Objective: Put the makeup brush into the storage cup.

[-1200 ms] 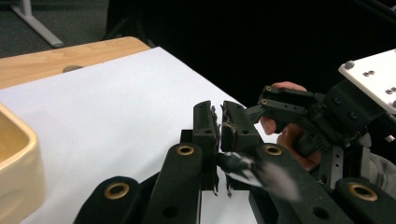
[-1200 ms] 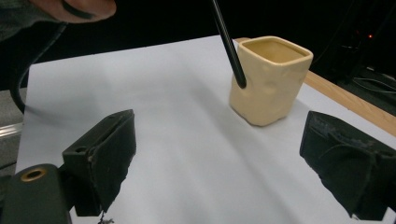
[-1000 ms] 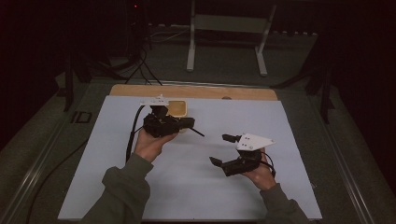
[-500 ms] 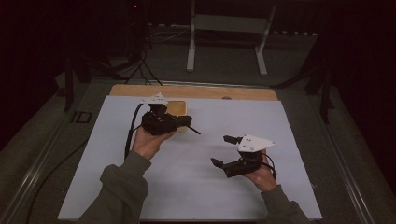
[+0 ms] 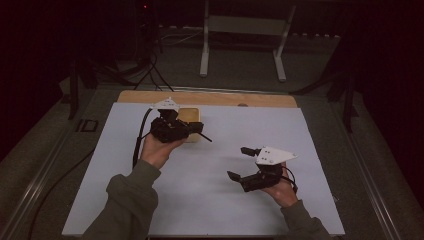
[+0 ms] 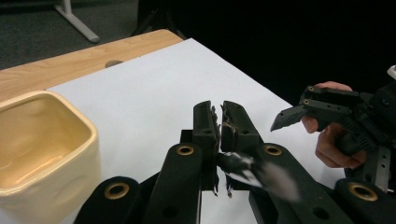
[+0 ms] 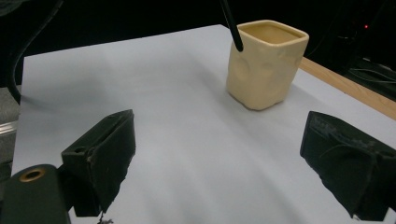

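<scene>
A cream square cup [image 5: 193, 116] stands on the white sheet near the far edge; in the right gripper view the cup [image 7: 265, 65] is upright. My left gripper [image 5: 195, 130] hovers right next to it, shut on a thin black pen [image 5: 205, 136] that sticks out to the right. In the left gripper view the jaws [image 6: 218, 114] are pressed together with the pen [image 6: 243, 167] crossing them, and the cup [image 6: 42, 140] is at the left. The pen's end [image 7: 232, 25] hangs beside the cup's rim. My right gripper [image 5: 240, 163] is open and empty over the sheet [image 7: 224, 154].
The white sheet [image 5: 215, 200] covers most of a wooden table, whose bare edge [image 5: 250, 98] shows at the far side. A metal stand [image 5: 240, 45] is on the floor behind. A black cable [image 5: 139, 140] trails from the left gripper.
The left gripper with the pen has shifted slightly left and away, closer to the cup. The right gripper has barely moved and stays open.
</scene>
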`<action>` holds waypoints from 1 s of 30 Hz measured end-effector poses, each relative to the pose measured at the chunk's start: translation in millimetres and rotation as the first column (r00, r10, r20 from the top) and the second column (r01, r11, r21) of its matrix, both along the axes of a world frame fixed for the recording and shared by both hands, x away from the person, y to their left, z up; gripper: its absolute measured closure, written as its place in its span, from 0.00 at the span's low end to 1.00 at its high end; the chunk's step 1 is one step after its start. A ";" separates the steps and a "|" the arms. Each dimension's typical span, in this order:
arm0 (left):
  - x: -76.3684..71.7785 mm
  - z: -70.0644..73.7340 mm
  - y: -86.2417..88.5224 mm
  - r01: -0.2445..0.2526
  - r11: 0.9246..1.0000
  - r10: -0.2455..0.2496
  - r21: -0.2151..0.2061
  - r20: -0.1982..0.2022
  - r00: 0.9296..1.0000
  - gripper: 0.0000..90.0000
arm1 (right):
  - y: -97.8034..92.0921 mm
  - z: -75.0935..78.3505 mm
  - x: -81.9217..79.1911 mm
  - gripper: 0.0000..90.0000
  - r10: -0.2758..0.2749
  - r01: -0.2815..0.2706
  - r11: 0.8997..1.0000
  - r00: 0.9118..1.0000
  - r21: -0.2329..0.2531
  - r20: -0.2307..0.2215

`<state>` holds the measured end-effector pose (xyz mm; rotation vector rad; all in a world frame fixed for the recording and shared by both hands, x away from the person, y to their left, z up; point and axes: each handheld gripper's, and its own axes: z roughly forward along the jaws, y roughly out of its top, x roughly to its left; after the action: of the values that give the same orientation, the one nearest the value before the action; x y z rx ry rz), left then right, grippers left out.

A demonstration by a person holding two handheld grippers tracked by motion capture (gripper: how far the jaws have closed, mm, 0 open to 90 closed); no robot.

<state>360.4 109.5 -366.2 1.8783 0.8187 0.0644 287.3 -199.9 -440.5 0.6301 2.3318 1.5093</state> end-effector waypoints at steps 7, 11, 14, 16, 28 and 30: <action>3.5 2.1 4.4 -0.016 1.000 0.016 -0.009 0.000 1.000 0.95 | -3.9 -2.4 -1.6 0.11 -0.006 0.006 1.000 1.000 0.000 -0.007; 4.8 2.9 6.1 -0.022 1.000 0.022 -0.001 0.000 1.000 0.95 | -6.4 -2.7 -2.5 0.12 -0.009 0.009 1.000 1.000 0.005 -0.010; 5.7 3.1 7.3 -0.026 1.000 0.026 0.003 0.001 1.000 0.95 | -7.1 -3.0 -3.0 0.12 -0.012 0.012 1.000 1.000 0.005 -0.015; 6.3 3.2 8.1 -0.029 1.000 0.029 0.005 -0.001 1.000 0.95 | -7.9 -3.3 -3.4 0.12 -0.012 0.012 1.000 1.000 0.002 -0.012; 10.5 6.2 12.9 -0.050 0.999 0.050 0.012 0.004 0.999 0.95 | -11.5 -6.3 -6.3 0.12 -0.014 0.014 1.000 1.000 -0.003 -0.026; 11.3 6.7 13.8 -0.054 0.998 0.054 0.013 0.004 0.999 0.95 | -12.5 -7.0 -6.7 0.12 -0.015 0.015 1.000 1.000 -0.007 -0.025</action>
<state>371.7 123.3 -359.5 1.8675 0.8678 0.1068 280.6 -212.4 -447.4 0.6665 2.3443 1.4951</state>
